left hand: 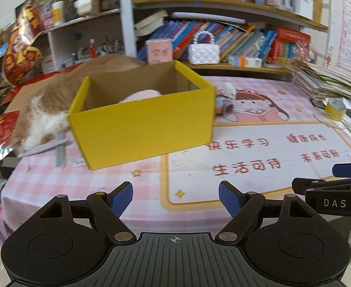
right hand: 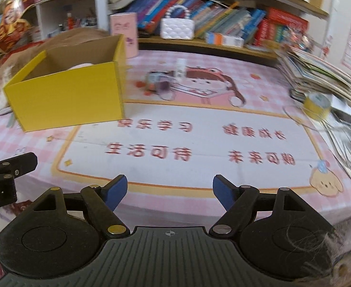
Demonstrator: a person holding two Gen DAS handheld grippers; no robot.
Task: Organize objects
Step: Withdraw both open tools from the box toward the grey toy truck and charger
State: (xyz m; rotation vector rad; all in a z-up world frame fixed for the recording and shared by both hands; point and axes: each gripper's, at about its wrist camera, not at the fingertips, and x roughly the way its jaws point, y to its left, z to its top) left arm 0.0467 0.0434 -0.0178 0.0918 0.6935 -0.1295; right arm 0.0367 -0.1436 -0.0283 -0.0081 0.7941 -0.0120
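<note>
Though open-topped, yellow box (left hand: 142,124) pink-filled.

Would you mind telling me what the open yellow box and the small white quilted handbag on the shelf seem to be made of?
The open yellow box looks like cardboard: matte yellow outside, raw brown inside, with thin folded walls. The small white quilted handbag appears to be glossy plastic or faux leather, since its padded diamonds catch highlights; its handle looks like a string of white beads, possibly imitation pearl.
</note>
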